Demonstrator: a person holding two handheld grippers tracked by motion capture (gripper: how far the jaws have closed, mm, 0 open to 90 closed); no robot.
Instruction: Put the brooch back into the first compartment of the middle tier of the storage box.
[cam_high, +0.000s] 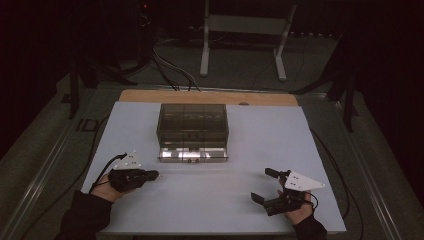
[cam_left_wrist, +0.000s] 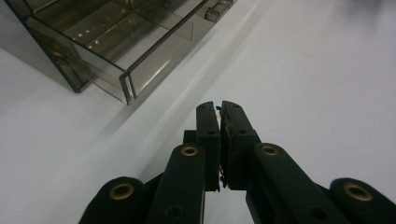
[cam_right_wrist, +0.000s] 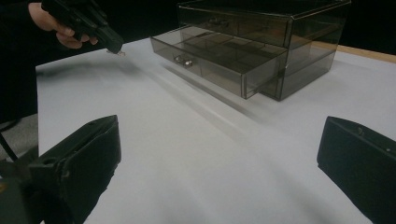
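Note:
A smoky see-through drawer box (cam_high: 192, 120) stands at the middle of the white table top (cam_high: 240, 200), with its bottom drawer (cam_high: 193, 154) pulled out toward me. The drawer (cam_right_wrist: 212, 58) has dividers inside and looks empty. My left gripper (cam_high: 152, 174) lies left of the drawer, pointing right, with its jaws together. A tiny pale sliver shows pinched at the tips of the left gripper (cam_left_wrist: 219, 107). My right gripper (cam_high: 261, 184) rests near the front right, jaws spread wide with nothing between them, facing the box (cam_right_wrist: 285, 42).
A wooden strip (cam_high: 210, 96) edges the far side of the table. Beyond it are a white metal stand (cam_high: 240, 30), cables on the floor (cam_high: 170, 70) and dark tripod legs (cam_high: 345, 85). Bare table surface lies between the two grippers.

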